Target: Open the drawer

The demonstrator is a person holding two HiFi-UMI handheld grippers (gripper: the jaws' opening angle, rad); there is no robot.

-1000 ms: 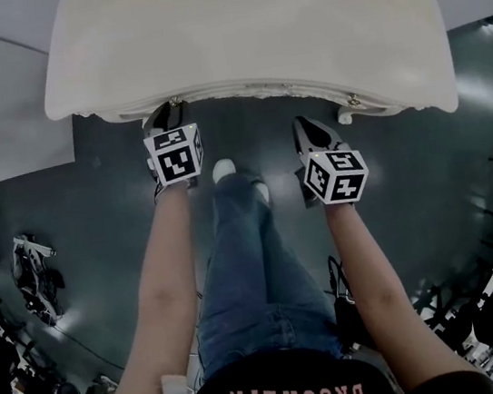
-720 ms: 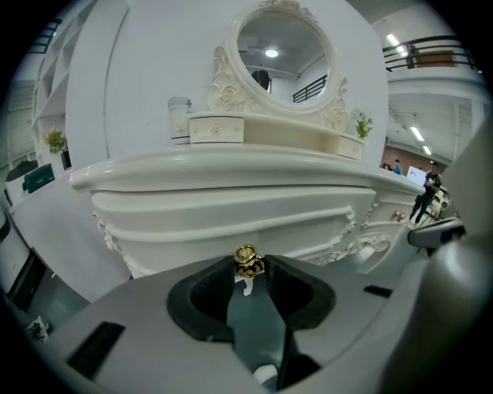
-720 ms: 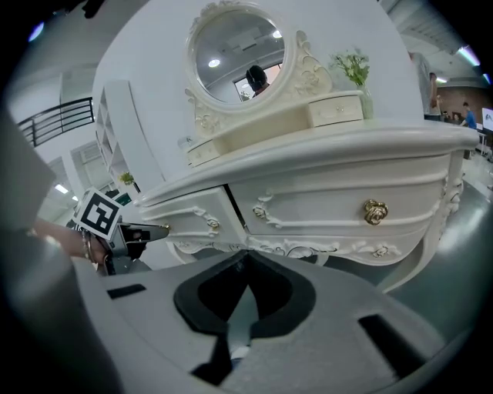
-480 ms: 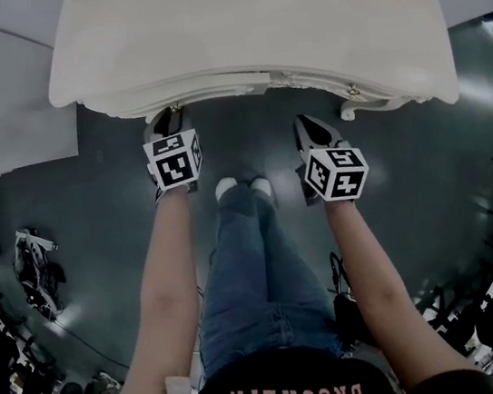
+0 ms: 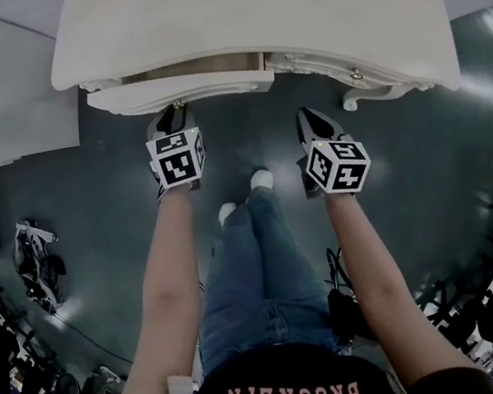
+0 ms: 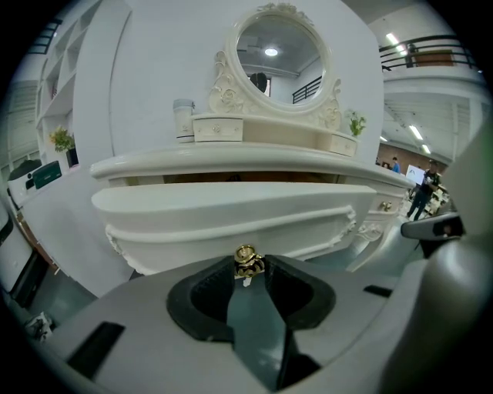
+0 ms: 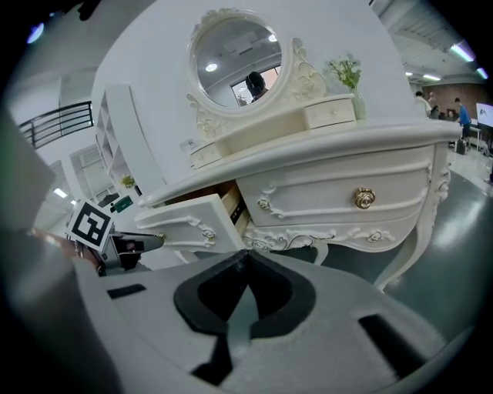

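- My left claw (image 6: 248,268) is clamped on the gold knob (image 6: 247,258) of the drawer (image 6: 231,209).
- The drawer stands partly out under the surface's (image 5: 246,8) front edge, towards its left corner.
- My right claw (image 7: 245,263) is closed and empty.

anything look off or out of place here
Nothing damaged or spilled. The only thing out of line is the left drawer, standing part way out of the dressing table, and that is deliberate: the left gripper is clamped on its gold knob. The right drawer sits flush.
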